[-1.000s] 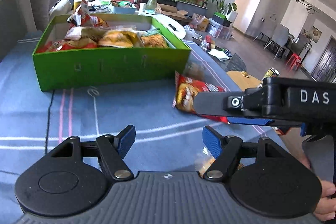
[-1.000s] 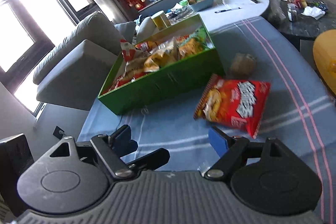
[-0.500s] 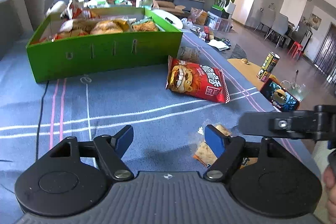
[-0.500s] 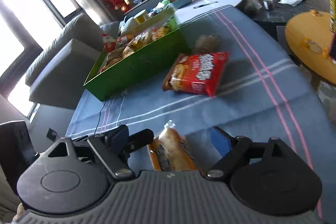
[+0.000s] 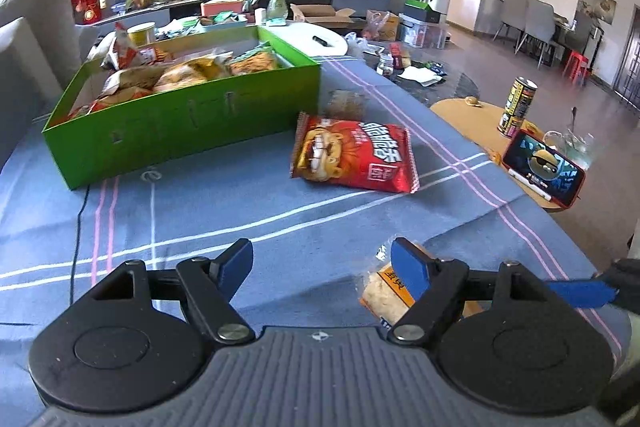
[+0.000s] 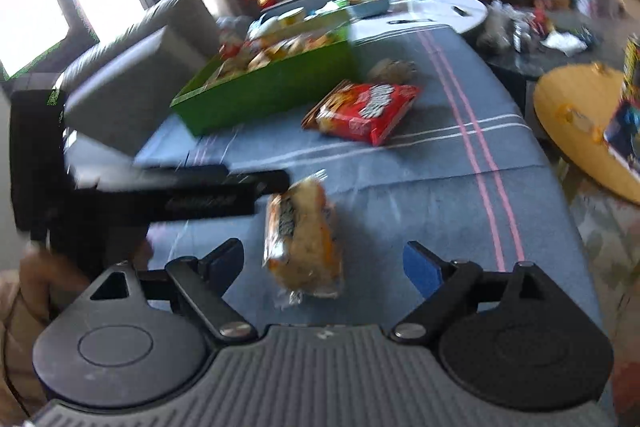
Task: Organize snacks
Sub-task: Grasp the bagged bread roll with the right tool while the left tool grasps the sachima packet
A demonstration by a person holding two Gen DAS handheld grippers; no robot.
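Observation:
A green box [image 5: 188,123] full of snack packets sits at the far left of the blue cloth [image 5: 240,211]; it also shows in the right wrist view [image 6: 264,95]. A red chip bag [image 5: 356,157] lies in front of its right end, also seen in the right wrist view [image 6: 366,111]. A small clear-wrapped snack [image 5: 347,103] lies behind it. An orange bread packet [image 6: 302,239] lies on the cloth between my right gripper's open fingers. My right gripper [image 6: 324,263] is open. My left gripper [image 5: 322,261] is open and empty, with the packet [image 5: 386,291] by its right finger.
A round yellow side table [image 5: 480,123] at the right holds a can [image 5: 518,107], a phone [image 5: 542,167] and a glass. A grey sofa [image 6: 132,75] stands to the left. A white table and plants lie beyond the box.
Both grippers have pulled back toward the near edge of the cloth. The right gripper has come down over the orange bread packet, which now lies between its fingers.

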